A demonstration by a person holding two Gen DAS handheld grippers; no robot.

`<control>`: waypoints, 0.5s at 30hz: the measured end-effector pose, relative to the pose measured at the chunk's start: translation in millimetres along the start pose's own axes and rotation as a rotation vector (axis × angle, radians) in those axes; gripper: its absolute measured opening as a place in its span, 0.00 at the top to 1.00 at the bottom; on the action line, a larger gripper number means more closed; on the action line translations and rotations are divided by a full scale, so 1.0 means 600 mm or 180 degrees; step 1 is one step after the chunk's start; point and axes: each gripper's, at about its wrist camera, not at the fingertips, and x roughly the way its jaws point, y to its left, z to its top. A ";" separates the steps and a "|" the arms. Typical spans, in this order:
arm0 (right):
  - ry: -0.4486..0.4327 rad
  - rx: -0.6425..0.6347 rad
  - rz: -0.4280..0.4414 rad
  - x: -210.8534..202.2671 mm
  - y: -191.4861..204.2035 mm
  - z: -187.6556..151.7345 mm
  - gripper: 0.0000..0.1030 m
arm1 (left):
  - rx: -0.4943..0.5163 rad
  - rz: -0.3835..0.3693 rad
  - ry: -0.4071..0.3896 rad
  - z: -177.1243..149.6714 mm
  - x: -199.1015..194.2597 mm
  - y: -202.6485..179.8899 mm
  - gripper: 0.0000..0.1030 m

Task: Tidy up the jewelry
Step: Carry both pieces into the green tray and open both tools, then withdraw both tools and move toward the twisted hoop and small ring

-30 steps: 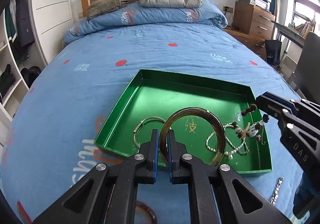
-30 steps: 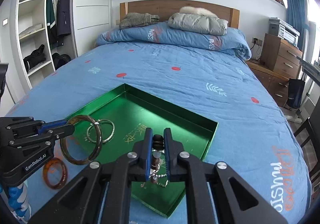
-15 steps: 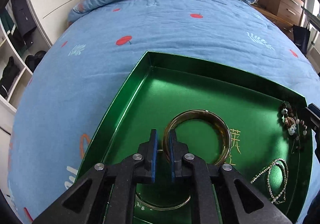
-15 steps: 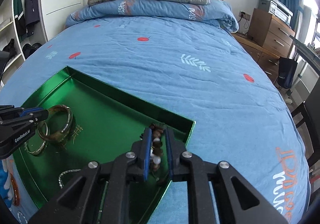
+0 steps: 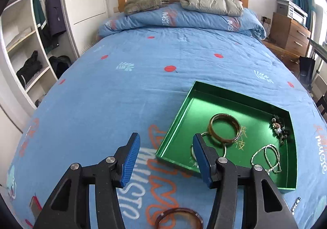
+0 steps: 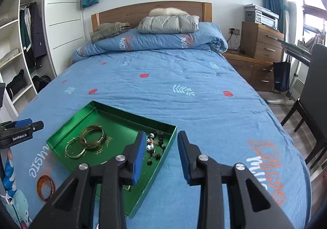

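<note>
Now both of my grippers are spread wide and carry nothing. My left gripper [image 5: 165, 153] hangs above the blue bedspread [image 5: 126, 85], its right finger over the near left corner of the green tray [image 5: 175, 124], touching none of the jewelry. My right gripper [image 6: 161, 151] hovers over the tray's right edge, one blue pad above the tray floor and the other above the bedspread beyond the rim.

Inside the tray the amber-brown bangle [image 5: 224, 128] lies flat near the middle, overlapping a thin gold bangle [image 5: 223, 150] that sits closer to me. A beaded bracelet [image 5: 279, 128] of dark and white beads is heaped against the tray's right wall, and a silver chain [image 5: 267, 157] lies looped in the near right part. The tray floor has gold characters printed on it, beside the bangles. Outside the tray, an orange translucent bangle [image 5: 178, 218] rests on the bedspread just below my left gripper, and a small silver piece [image 5: 295, 205] lies on the bedspread past the tray's near right corner.

A second ago my left gripper was clamped on the amber-brown bangle and my right on the beaded bracelet, both held above the tray. Half a second ago they were low inside it. Both pieces now lie released in the tray, and both grippers have opened and pulled back higher.
</note>
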 end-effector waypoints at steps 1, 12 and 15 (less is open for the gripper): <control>-0.0019 0.0004 -0.0013 -0.019 0.001 -0.006 0.70 | -0.0030 -0.0007 -0.0014 -0.010 -0.016 0.012 0.48; -0.0073 -0.0021 -0.0047 -0.215 0.023 -0.117 0.67 | -0.0155 0.0299 -0.0294 -0.162 -0.200 0.082 0.40; -0.0055 -0.0052 -0.0036 -0.256 0.035 -0.144 0.67 | -0.0195 0.0322 -0.0368 -0.199 -0.248 0.097 0.37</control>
